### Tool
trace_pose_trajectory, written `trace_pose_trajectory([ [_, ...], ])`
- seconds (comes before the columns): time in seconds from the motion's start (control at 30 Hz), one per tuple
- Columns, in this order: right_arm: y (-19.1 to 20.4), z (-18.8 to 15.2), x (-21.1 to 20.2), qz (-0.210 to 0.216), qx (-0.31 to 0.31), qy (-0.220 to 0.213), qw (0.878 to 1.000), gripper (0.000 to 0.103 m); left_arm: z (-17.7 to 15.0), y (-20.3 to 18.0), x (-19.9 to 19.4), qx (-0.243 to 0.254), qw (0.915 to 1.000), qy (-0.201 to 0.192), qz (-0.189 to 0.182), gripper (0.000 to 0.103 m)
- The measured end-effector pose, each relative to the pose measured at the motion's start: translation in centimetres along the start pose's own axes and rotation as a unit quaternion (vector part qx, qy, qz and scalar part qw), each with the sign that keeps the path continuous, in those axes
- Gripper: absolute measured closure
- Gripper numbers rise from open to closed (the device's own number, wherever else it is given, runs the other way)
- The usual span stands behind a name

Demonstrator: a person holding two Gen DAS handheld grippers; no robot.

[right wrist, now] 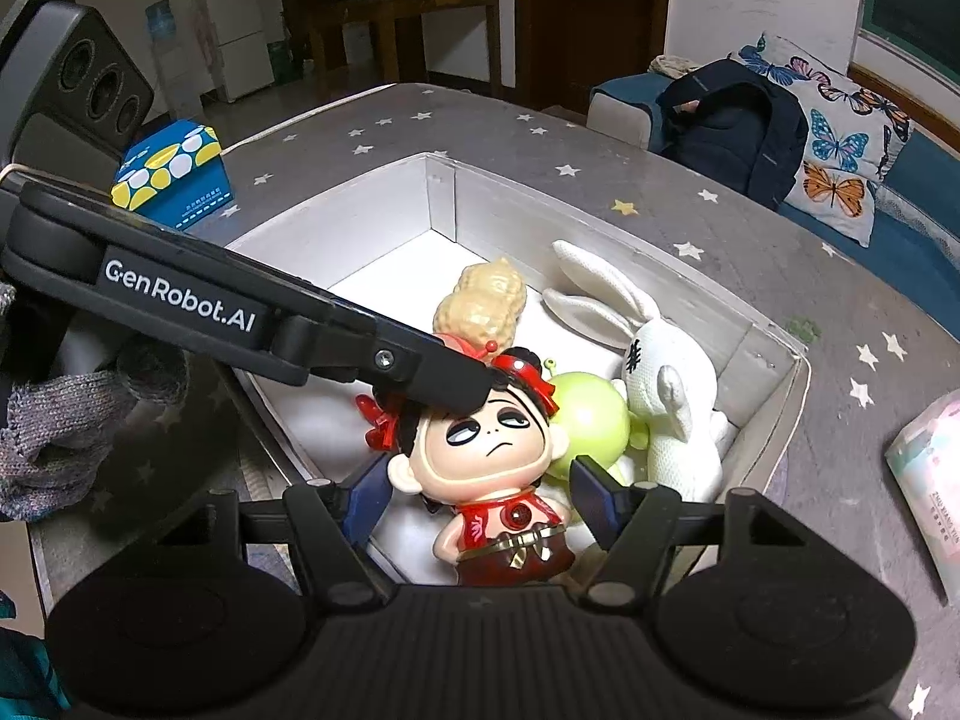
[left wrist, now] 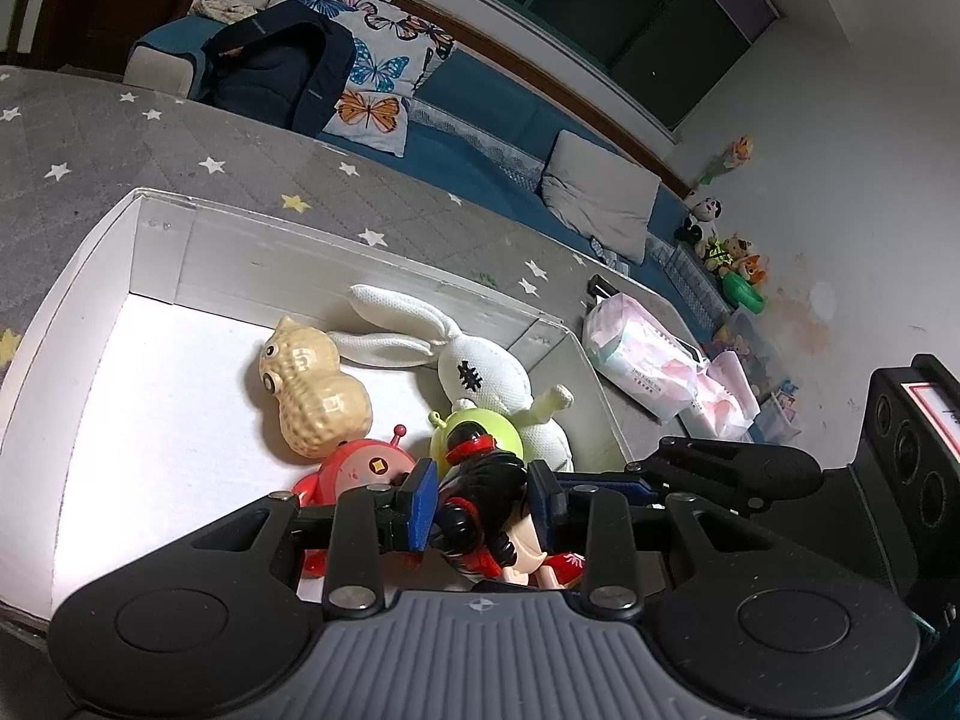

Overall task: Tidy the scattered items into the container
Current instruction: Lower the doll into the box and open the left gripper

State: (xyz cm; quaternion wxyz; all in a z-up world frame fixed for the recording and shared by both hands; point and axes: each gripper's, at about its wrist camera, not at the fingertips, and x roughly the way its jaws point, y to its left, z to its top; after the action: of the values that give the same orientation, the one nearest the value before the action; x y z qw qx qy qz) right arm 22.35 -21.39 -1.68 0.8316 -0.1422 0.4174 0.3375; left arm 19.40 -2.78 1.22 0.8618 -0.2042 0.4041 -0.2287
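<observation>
A white box (left wrist: pixel 90 324) (right wrist: pixel 774 372) stands on the grey star-patterned surface. It holds a peanut toy (left wrist: pixel 312 384) (right wrist: pixel 480 306), a white rabbit plush (left wrist: pixel 480 372) (right wrist: pixel 666 384), a green round toy (left wrist: pixel 480 438) (right wrist: pixel 585 420) and a red round toy (left wrist: pixel 354 474). My left gripper (left wrist: pixel 483 501) is shut on the head of a doll with black hair and a red outfit (left wrist: pixel 480 480) (right wrist: pixel 486 450), over the box's near end. My right gripper (right wrist: pixel 480 498) is open, its fingers either side of the doll's body.
A pink-and-white tissue pack (left wrist: pixel 642 354) (right wrist: pixel 930 480) lies right of the box. A blue, yellow and white carton (right wrist: pixel 174 174) stands left of it. A dark backpack (right wrist: pixel 738 126) and butterfly pillow (right wrist: pixel 840 138) sit on the blue sofa behind.
</observation>
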Motion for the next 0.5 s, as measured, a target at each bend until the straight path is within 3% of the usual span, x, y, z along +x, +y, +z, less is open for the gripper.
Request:
trace_pose_trajectory([
  [0.5, 0.13, -0.33, -0.74, -0.007, 0.012, -0.011, 1.0, 0.037, -0.05, -0.47, -0.85, 0.008, 1.0, -0.004, 0.005, 0.068],
])
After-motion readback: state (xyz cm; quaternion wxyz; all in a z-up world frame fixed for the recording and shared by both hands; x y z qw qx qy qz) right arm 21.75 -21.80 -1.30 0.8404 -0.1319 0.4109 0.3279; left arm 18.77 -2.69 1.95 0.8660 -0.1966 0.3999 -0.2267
